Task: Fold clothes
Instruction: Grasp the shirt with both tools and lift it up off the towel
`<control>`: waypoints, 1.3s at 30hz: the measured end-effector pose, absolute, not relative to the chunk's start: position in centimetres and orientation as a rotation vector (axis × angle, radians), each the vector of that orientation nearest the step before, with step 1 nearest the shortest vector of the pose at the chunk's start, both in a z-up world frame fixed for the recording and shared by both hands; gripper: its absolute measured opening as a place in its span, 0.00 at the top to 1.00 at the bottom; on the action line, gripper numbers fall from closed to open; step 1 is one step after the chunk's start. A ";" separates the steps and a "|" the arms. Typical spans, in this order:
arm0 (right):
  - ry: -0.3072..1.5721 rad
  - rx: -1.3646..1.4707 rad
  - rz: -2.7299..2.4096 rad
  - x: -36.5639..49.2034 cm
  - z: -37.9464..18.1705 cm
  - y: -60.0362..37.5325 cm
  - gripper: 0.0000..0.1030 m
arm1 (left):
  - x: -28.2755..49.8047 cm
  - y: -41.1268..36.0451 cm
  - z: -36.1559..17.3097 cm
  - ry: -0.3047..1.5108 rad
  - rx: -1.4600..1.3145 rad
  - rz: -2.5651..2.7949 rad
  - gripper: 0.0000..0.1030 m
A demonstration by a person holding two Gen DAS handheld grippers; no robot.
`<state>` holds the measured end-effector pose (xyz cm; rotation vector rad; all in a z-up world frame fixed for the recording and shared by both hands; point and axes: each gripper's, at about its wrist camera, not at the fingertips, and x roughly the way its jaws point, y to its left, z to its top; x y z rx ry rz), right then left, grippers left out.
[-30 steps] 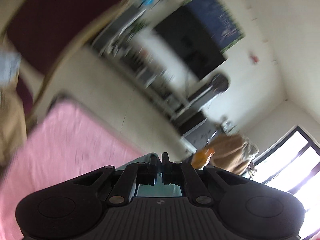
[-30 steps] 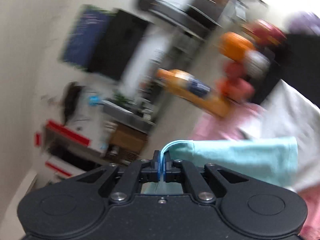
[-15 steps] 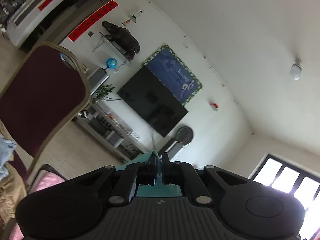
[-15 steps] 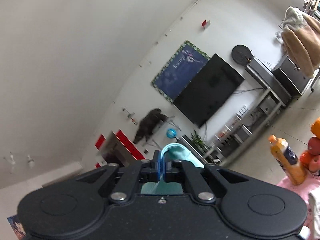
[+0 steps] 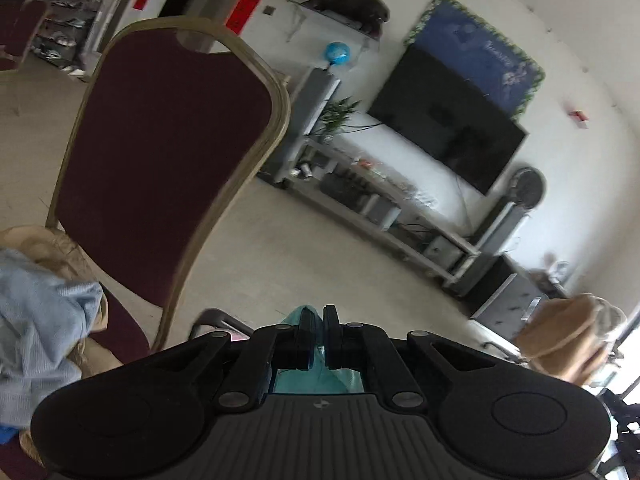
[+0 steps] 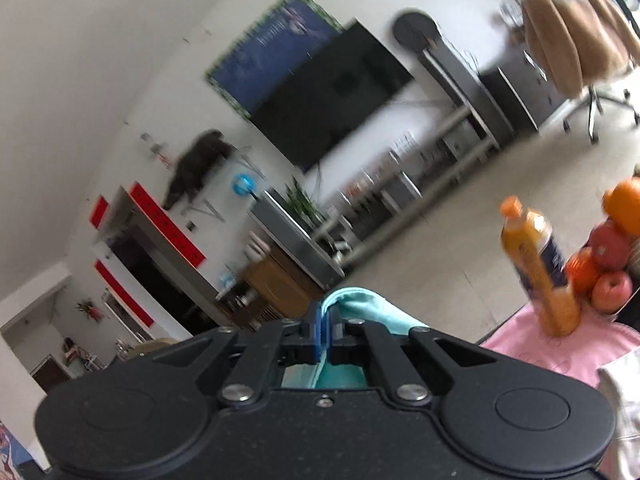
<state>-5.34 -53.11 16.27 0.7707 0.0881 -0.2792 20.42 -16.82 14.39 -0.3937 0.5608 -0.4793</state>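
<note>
Your left gripper (image 5: 316,316) and right gripper (image 6: 326,314) are each clamping the teal garment (image 6: 372,312). Only the left view is showing the maroon chair (image 5: 168,160); only the right, the orange bottle (image 6: 540,268) beyond the garment.

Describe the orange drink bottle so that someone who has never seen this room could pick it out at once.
Start from the pink cloth at the lower right of the right wrist view. The bottle stands at its far edge, just left of a pile of fruit. Its tall, slim shape, orange cap and dark blue label set it apart from the round oranges and red apples beside it.
</note>
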 end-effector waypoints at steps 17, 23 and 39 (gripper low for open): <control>0.537 0.806 -0.397 -10.4 2.1 -53.8 0.98 | 13.7 -14.5 -4.0 0.843 -0.306 -0.536 0.98; 0.812 0.937 -0.464 -11.0 -11.0 -52.0 0.98 | 13.4 -14.1 -14.8 1.066 -0.256 -0.398 0.98; 0.699 0.928 -0.360 -14.1 -6.3 -50.9 0.98 | 10.1 -11.7 -7.3 0.900 -0.371 -0.466 0.98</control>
